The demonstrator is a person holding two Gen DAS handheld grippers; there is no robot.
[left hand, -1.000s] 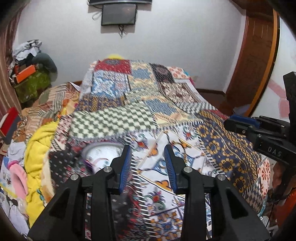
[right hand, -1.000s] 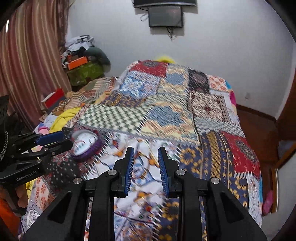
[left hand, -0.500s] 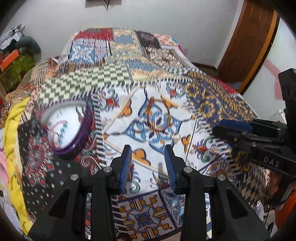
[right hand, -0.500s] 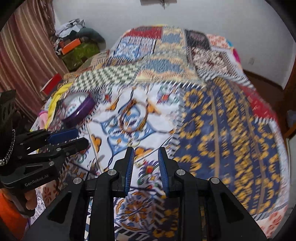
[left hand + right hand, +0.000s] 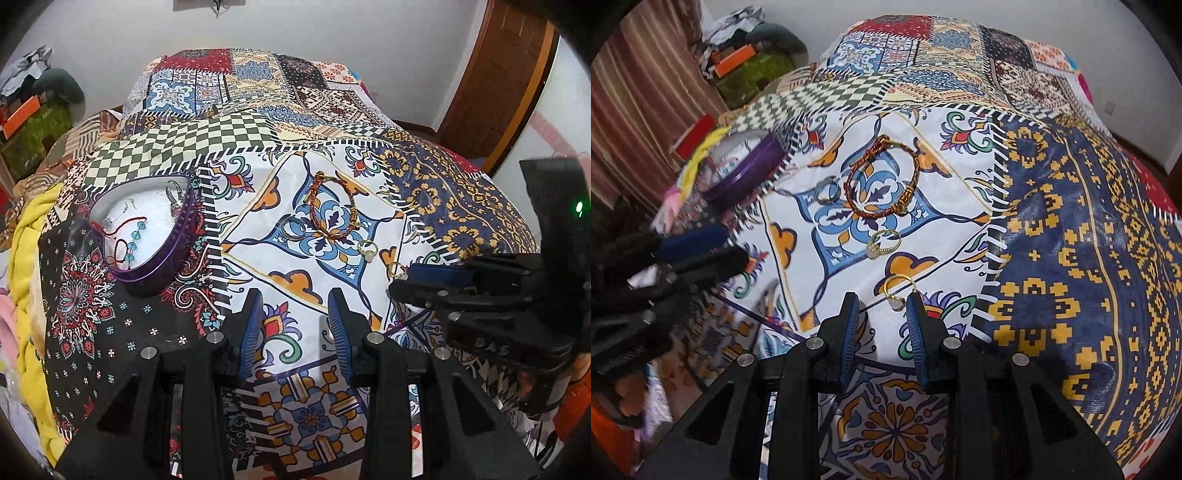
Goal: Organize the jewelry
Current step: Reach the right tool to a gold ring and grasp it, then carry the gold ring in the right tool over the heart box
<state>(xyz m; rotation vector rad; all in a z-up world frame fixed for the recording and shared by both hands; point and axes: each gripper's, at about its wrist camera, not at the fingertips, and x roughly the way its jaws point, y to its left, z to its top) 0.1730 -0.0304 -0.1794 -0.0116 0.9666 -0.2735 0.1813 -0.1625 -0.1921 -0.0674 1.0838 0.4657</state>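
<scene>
Both hand-held grippers now lower, left (image 5: 295, 317) and right (image 5: 881, 314), jaws parted, empty, over rings.

A bed covered by a patchwork bedspread (image 5: 236, 136) filled both views. On it, left of centre in the left wrist view, sat a purple heart-shaped tin (image 5: 147, 236). On the white floral patch at centre lay a red-and-gold braided bracelet (image 5: 332, 206), a silver ring (image 5: 293, 229) just beside it, and two gold rings (image 5: 882, 243) (image 5: 899, 291) nearer the bottom.
</scene>
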